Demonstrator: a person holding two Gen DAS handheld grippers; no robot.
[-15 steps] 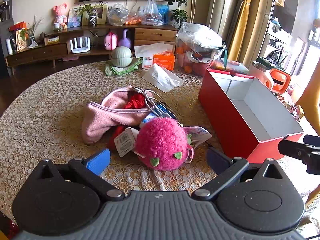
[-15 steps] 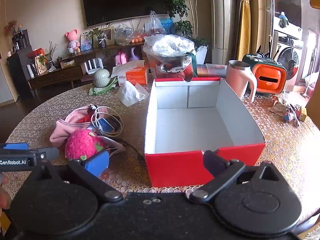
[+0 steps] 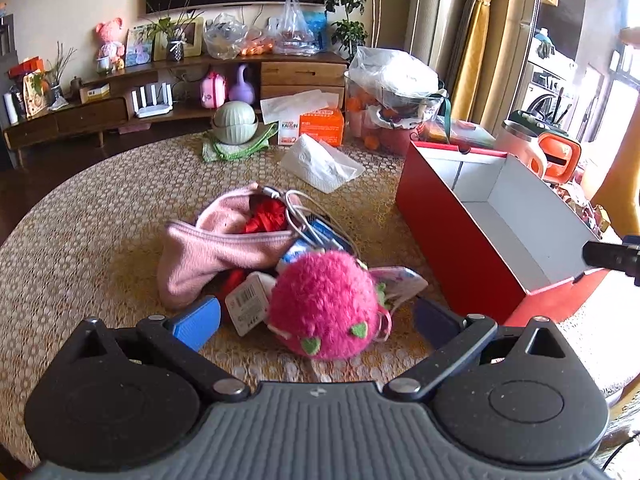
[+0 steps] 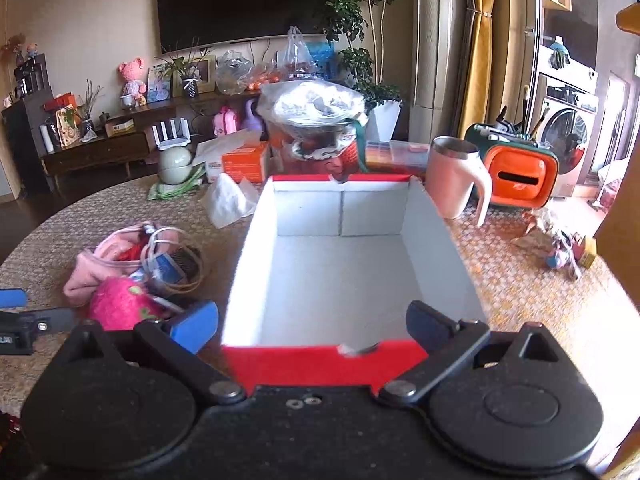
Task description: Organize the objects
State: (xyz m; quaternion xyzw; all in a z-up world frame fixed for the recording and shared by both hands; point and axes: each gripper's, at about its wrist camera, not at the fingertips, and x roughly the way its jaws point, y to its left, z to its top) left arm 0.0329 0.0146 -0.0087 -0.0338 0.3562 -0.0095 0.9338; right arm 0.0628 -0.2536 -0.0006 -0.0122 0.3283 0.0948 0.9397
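Observation:
A fuzzy pink strawberry plush (image 3: 326, 306) with a white tag lies on the round table, at the near end of a pile with a pink pouch (image 3: 216, 246), a white cable (image 3: 298, 216) and a small blue item. My left gripper (image 3: 316, 320) is open, its fingers on either side of the plush. An empty red box (image 3: 452, 240) with a white inside stands to the right. My right gripper (image 4: 312, 326) is open, its fingers astride the box's near wall (image 4: 320, 362). The plush (image 4: 118, 302) and the pouch (image 4: 100, 268) lie left of the box.
Toward the table's far side are a white tissue (image 3: 320, 162), an orange tissue box (image 3: 316, 126), a green lidded bowl (image 3: 234, 122) and a bagged fruit bowl (image 3: 394, 88). A pink mug (image 4: 456, 178) and an orange-green holder (image 4: 516, 172) stand beyond the box.
My left gripper has closed in on the plush, which now sits between its fingers. My right gripper has moved forward over the box's near wall.

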